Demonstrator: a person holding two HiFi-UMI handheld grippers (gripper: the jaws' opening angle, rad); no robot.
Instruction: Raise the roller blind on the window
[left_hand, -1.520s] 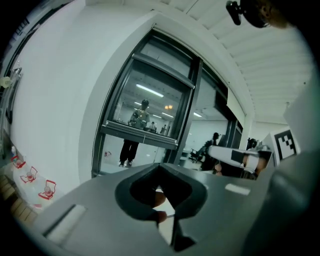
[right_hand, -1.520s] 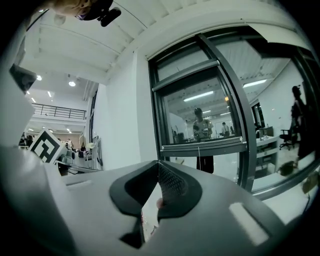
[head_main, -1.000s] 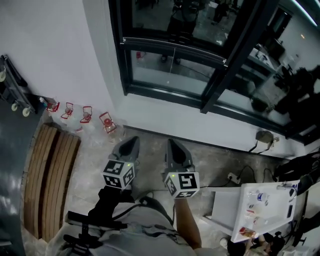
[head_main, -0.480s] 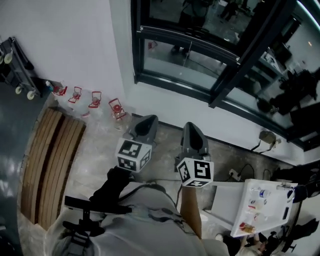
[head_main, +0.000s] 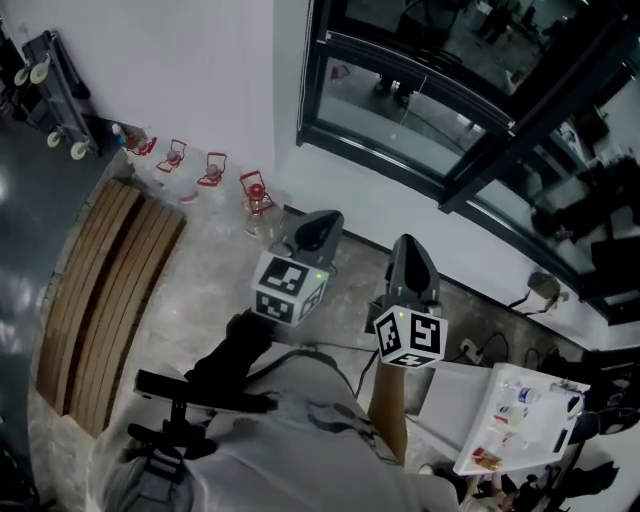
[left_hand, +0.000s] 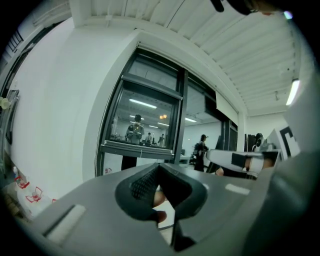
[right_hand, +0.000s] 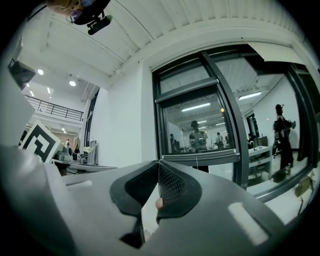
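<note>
I see my grey left gripper (head_main: 320, 225) and right gripper (head_main: 408, 248), black-and-white marker squares behind, black window frame (head_main: 530, 112) and white wall (head_main: 190, 70) ahead.

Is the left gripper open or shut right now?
Shut. The left gripper has its jaws meeting at the tips, nothing clamped between them.

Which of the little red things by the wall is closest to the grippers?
The rightmost red thing, nearest the left gripper; the others lie further left.
</note>
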